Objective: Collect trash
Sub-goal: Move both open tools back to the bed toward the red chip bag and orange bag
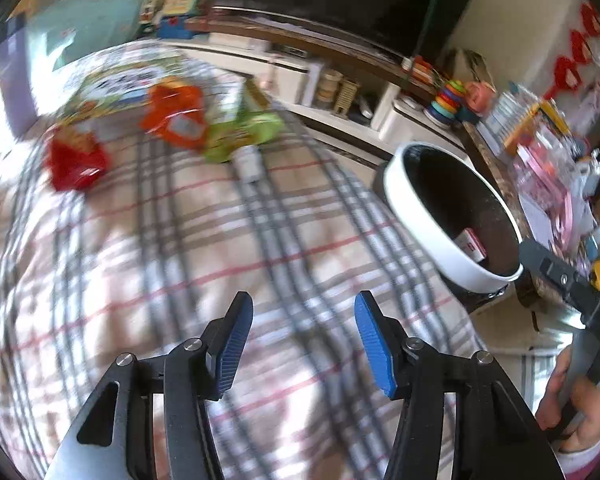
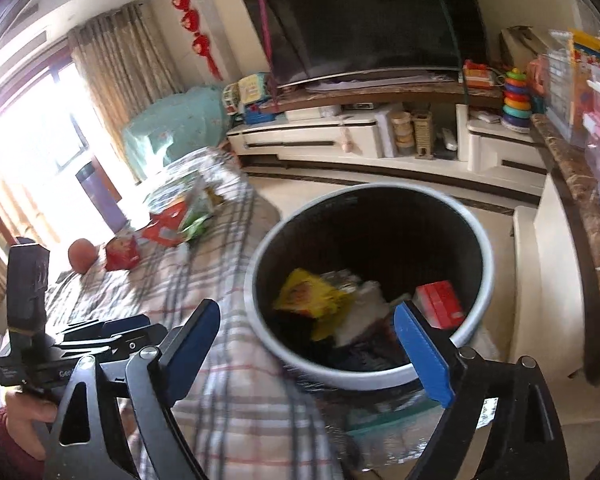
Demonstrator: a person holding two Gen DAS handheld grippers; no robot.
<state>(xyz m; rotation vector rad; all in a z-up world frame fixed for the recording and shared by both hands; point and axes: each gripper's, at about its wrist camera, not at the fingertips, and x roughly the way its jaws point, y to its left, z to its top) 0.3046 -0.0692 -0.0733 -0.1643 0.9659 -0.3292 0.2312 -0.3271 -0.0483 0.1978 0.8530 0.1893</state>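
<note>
A white-rimmed bin (image 2: 478, 292) with a dark inside stands beside the plaid-covered table (image 1: 204, 248). In it lie a yellow wrapper (image 2: 312, 300), a red box (image 2: 440, 304) and other scraps. My right gripper (image 2: 308, 336) hangs open over the bin's near rim with nothing between its blue pads. My left gripper (image 1: 304, 344) is open over bare plaid cloth, empty. Far up the table lie a red packet (image 1: 76, 160), an orange packet (image 1: 176, 114), a green packet (image 1: 240, 132) and a small white bottle (image 1: 250, 162). The bin (image 1: 432, 240) shows at the right of the left wrist view.
A low TV cabinet (image 2: 340, 140) with a dark screen (image 2: 364, 16) runs along the far wall. Toys and boxes crowd a marble-topped counter (image 2: 580, 200) right of the bin. An orange ball (image 2: 84, 254) lies at the table's far left. A hand (image 1: 572, 404) holds the right gripper's handle.
</note>
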